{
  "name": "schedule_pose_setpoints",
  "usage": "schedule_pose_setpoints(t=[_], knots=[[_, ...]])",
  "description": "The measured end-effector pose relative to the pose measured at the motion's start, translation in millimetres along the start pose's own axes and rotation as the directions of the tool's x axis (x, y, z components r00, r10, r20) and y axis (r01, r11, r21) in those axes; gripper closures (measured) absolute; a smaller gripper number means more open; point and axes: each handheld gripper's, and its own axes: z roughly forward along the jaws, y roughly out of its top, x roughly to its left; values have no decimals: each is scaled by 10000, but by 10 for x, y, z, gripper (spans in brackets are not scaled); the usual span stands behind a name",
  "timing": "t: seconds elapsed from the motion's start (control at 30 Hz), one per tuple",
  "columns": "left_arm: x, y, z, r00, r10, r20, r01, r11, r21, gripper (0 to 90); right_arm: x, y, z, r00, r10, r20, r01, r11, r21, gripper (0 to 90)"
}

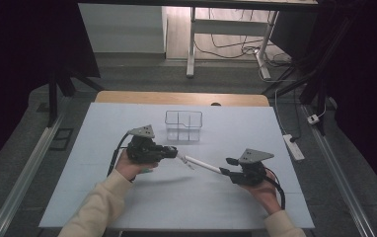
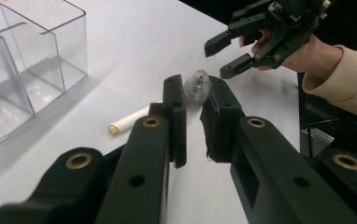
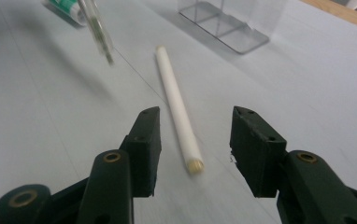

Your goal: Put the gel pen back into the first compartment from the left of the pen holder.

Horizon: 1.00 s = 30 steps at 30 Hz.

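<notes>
My left gripper [image 1: 178, 155] [image 2: 193, 100] is shut on a clear pen insert [image 2: 196, 84], whose thin tip [image 3: 97, 35] hangs slanted just above the table. A white pen tube [image 1: 202, 164] [image 3: 176, 102] [image 2: 130, 120] lies flat on the pale tabletop between the two hands. My right gripper [image 1: 228, 166] [image 3: 195, 135] stands open at table level, one jaw on each side of the tube's near end, with the pads apart from it. The left gripper view also catches the right gripper [image 2: 217, 59] farther off, jaws spread.
A clear plastic box with several compartments [image 1: 183, 126] [image 2: 27, 70] [image 3: 232, 23] stands at the middle back of the table [image 1: 127, 197]. A small green-and-white thing [image 3: 67, 9] lies near the left hand. A power strip [image 1: 293, 146] sits past the right edge.
</notes>
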Motion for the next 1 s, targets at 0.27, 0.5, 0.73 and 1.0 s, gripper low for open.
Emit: schedule_pose_setpoints(t=[0.27, 0.5, 0.73, 1.0], knots=[[-1, 16, -79, 10000, -25, -59, 24, 9998, -180, 801, -115, -107, -98, 9990, 270, 342, -270, 9996, -10, 498], [6, 17, -200, 9997, -139, -196, 129, 9987, -503, 800, -136, -125, -100, 9993, 271, 261, -272, 9996, 50, 462], [18, 73, -361, 9993, -169, -347, 143, 9972, -739, 800, -144, -124, -105, 9990, 289, 335, -290, 9996, 14, 444], [18, 224, -581, 9981, -92, -601, 23, 9934, -1148, 801, -182, -137, -140, 9980, 454, 437, -449, 9989, -127, 436]])
